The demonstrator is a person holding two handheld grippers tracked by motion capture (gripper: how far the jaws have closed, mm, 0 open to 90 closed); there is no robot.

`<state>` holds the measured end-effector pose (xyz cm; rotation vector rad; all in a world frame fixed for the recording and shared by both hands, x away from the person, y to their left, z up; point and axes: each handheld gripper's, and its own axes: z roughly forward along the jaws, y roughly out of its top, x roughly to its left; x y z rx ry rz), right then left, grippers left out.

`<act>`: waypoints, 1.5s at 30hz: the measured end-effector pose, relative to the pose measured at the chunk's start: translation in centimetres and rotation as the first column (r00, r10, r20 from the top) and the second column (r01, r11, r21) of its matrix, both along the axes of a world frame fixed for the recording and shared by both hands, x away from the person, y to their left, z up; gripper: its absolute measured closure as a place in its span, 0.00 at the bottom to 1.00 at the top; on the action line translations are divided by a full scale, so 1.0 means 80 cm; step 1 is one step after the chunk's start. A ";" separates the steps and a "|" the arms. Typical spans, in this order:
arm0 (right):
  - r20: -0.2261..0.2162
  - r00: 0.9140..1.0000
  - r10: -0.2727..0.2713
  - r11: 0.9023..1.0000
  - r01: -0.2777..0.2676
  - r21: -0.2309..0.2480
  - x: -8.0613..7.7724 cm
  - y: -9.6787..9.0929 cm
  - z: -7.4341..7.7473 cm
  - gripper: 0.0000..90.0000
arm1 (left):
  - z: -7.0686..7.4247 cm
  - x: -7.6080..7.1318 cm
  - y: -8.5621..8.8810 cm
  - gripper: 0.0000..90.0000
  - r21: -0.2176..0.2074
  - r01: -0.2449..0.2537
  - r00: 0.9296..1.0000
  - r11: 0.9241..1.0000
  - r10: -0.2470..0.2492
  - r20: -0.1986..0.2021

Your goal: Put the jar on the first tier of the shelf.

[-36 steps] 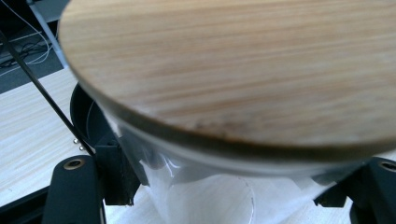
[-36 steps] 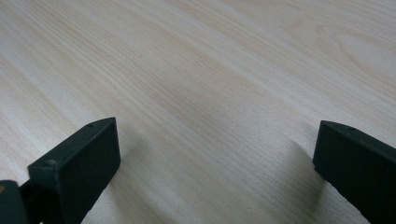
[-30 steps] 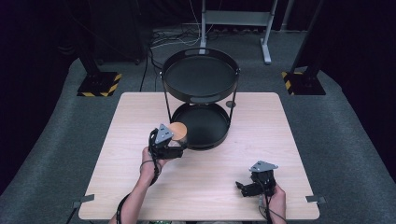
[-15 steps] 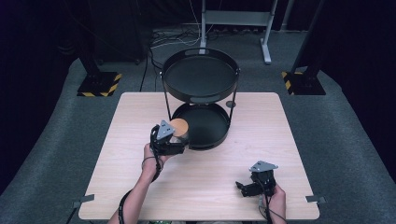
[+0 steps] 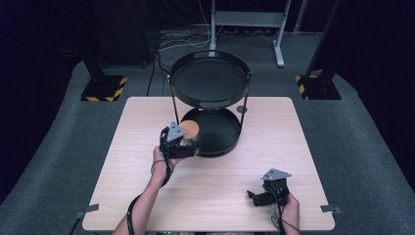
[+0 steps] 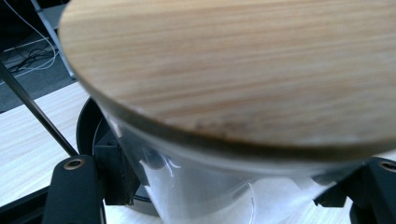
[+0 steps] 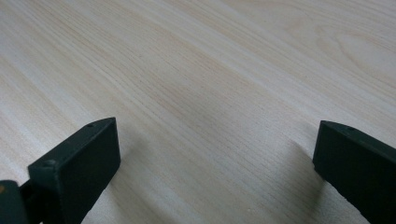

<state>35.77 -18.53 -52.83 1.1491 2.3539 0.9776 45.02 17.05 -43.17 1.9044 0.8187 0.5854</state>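
A clear glass jar [image 6: 201, 186] with a round wooden lid [image 5: 190, 129] is held at the left rim of the lower tray [image 5: 220, 142] of a black two-tier stand. My left gripper [image 5: 182, 145] is shut on the jar's glass body, its jaws on either side below the lid [image 6: 233, 70]. My right gripper [image 5: 257, 197] rests low over the table near the front right. Its jaws stand wide open above bare wood [image 7: 210, 107].
The stand's upper tray [image 5: 209, 78] hangs over the lower one on thin black rods [image 6: 37, 116]. The light wooden table [image 5: 122, 161] is ringed by grey floor. Black stands with yellow-striped feet [image 5: 103, 88] and cables lie beyond the far edge.
The left gripper with the jar has drifted slightly toward the person and down along the lower tray's left rim. The right gripper has stayed in place.
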 end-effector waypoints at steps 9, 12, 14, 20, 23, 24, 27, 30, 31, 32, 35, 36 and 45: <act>-0.001 1.000 0.001 1.000 -0.001 0.001 0.000 0.000 0.000 0.00 | -0.002 0.009 -0.005 0.29 -0.001 -0.009 1.000 1.000 0.009 -0.007; -0.001 1.000 0.002 1.000 -0.002 0.001 0.000 0.000 0.000 0.00 | -0.003 0.013 -0.006 0.29 -0.002 -0.012 1.000 1.000 0.012 -0.009; -0.001 1.000 0.001 1.000 -0.001 0.001 0.000 0.000 0.000 0.00 | -0.003 0.015 -0.007 0.29 -0.005 -0.013 1.000 1.000 0.013 -0.011; -0.001 1.000 0.002 1.000 -0.002 0.001 0.000 0.000 0.000 0.00 | -0.004 0.022 -0.013 0.29 -0.006 -0.016 1.000 1.000 0.016 -0.016; -0.001 1.000 0.002 1.000 -0.002 0.001 0.000 0.000 0.000 0.00 | -0.004 0.024 -0.015 0.29 -0.005 -0.017 1.000 1.000 0.017 -0.017; -0.001 1.000 0.003 1.000 -0.003 0.001 0.000 0.000 0.000 0.00 | -0.005 0.026 -0.016 0.29 -0.005 -0.020 1.000 1.000 0.020 -0.019; -0.001 1.000 0.003 1.000 -0.003 0.001 0.000 0.000 0.000 0.00 | -0.005 0.030 -0.017 0.29 -0.008 -0.025 1.000 1.000 0.025 -0.019; -0.001 1.000 0.004 1.000 -0.004 0.001 0.000 0.000 0.000 0.00 | -0.005 0.033 -0.018 0.29 -0.005 -0.028 0.999 1.000 0.028 -0.019; -0.001 1.000 0.004 1.000 -0.004 0.001 0.000 0.000 0.000 0.00 | -0.005 0.036 -0.019 0.29 -0.005 -0.030 0.999 1.000 0.030 -0.021; -0.001 1.000 0.004 1.000 -0.004 0.001 0.000 0.000 0.000 0.00 | -0.005 0.037 -0.020 0.29 -0.003 -0.029 0.999 1.000 0.029 -0.021; -0.001 1.000 0.004 1.000 -0.004 0.002 0.000 0.000 0.000 0.00 | -0.006 0.039 -0.022 0.29 -0.001 -0.030 0.999 1.000 0.030 -0.021; -0.001 1.000 0.005 1.000 -0.005 0.001 0.000 0.000 0.000 0.00 | -0.007 0.042 -0.025 0.29 0.001 -0.031 0.999 1.000 0.031 -0.023; -0.002 1.000 0.005 1.000 -0.005 0.001 0.000 0.000 0.000 0.00 | -0.016 0.054 -0.036 0.29 0.012 -0.035 0.999 0.999 0.035 -0.036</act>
